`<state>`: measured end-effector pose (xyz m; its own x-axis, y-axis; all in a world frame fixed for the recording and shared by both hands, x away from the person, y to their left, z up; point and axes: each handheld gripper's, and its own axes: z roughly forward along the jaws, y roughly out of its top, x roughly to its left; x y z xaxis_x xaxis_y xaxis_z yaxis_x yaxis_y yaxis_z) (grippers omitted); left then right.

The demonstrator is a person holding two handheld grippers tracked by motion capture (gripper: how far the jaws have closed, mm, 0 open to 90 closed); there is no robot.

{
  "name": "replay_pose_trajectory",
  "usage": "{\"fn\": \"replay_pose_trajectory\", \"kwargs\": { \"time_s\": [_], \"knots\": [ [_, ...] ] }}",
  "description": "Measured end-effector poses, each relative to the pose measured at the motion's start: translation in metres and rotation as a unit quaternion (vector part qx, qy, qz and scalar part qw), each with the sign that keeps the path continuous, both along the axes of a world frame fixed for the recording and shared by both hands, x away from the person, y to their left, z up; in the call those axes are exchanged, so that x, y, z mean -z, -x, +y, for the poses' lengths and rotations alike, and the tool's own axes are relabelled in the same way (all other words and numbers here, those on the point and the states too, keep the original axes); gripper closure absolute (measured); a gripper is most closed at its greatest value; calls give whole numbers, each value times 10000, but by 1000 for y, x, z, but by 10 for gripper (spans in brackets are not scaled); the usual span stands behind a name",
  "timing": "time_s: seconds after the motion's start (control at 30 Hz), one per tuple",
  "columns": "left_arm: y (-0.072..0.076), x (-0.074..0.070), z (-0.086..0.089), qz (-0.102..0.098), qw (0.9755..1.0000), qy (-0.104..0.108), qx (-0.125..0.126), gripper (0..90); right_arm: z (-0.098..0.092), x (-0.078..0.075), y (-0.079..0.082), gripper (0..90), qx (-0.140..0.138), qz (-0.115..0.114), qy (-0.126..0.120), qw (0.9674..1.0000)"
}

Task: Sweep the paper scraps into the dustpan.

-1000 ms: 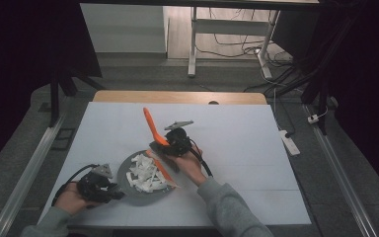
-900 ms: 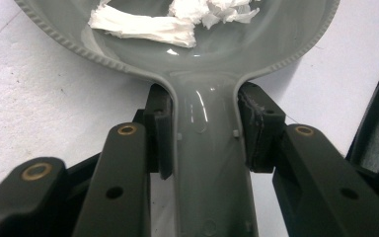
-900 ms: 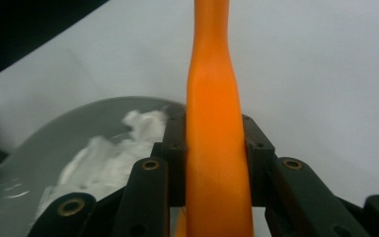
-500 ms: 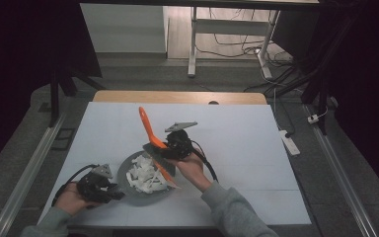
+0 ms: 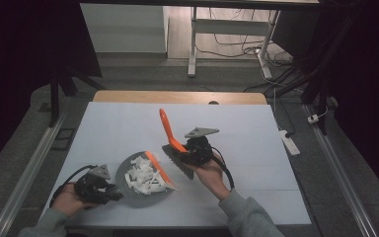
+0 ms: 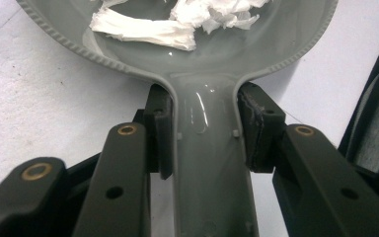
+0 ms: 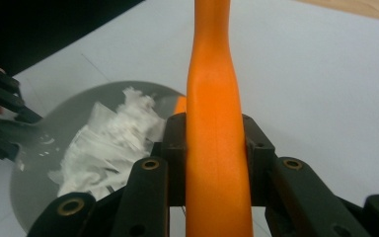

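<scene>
A round grey dustpan (image 5: 128,197) lies near the table's front left with white paper shreds (image 5: 143,177) heaped in it. An orange strip (image 5: 156,167) lies along its right side. My left gripper (image 5: 112,193) is shut on the pan's grey handle (image 6: 207,163), and the pads (image 6: 159,129) press it from both sides. The shreds (image 6: 143,30) lie just past the jaws. My right gripper (image 5: 181,148) is shut on the orange handle (image 7: 212,74) of a brush. It holds the dark bristles (image 5: 178,163) just right of the pan, with the handle (image 5: 166,126) pointing up and away.
White sheeting covers the table (image 5: 246,128), which has a wooden strip at its far edge. A white power strip (image 5: 288,142) lies off the table's right side. Metal rails run along both sides, and a desk frame with cables stands beyond the far edge.
My right hand has carried the brush to the right and a little upward, off the dustpan's edge. The left hand and the pan have kept still.
</scene>
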<state>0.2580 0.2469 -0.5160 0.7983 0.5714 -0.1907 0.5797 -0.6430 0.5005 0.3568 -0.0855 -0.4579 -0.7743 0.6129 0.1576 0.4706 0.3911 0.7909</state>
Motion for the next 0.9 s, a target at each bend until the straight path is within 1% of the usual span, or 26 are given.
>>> {"fn": "replay_pose_trajectory", "kwargs": {
  "time_s": [0.13,0.2,0.27,0.3,0.37,0.47,0.57,0.67,0.7,0.77,0.87,0.9],
  "knots": [
    [2,0,-2,2,10000,-38,0,623,-11,8,1,706,171,79,51,9998],
    [3,1,-4,13,10000,-58,-1,622,-14,13,2,706,226,131,125,9996],
    [4,1,-5,22,10000,-69,-5,622,-16,18,3,706,267,182,192,9993],
    [5,0,-6,20,10000,-81,-10,622,-15,23,4,706,280,279,227,9990],
    [6,0,-7,22,10000,-67,-33,622,-13,26,4,706,261,323,250,9988],
    [7,1,-10,35,9999,-101,-27,622,-2,32,9,706,138,404,307,9986],
    [7,1,-12,52,9999,-85,-57,623,13,34,14,706,-31,410,343,9986],
    [7,1,-14,67,9999,-132,-34,622,31,35,19,706,-211,424,360,9982],
    [7,2,-15,73,9998,-164,-27,622,36,36,20,707,-267,455,335,9980],
    [7,1,-14,72,9999,-135,-39,623,47,35,22,706,-354,502,225,9979],
    [6,2,-14,82,9999,-133,-26,622,58,28,23,706,-502,454,113,9976],
    [6,2,-13,87,9999,-119,-24,622,60,25,22,706,-521,397,42,9978]
  ]
}}
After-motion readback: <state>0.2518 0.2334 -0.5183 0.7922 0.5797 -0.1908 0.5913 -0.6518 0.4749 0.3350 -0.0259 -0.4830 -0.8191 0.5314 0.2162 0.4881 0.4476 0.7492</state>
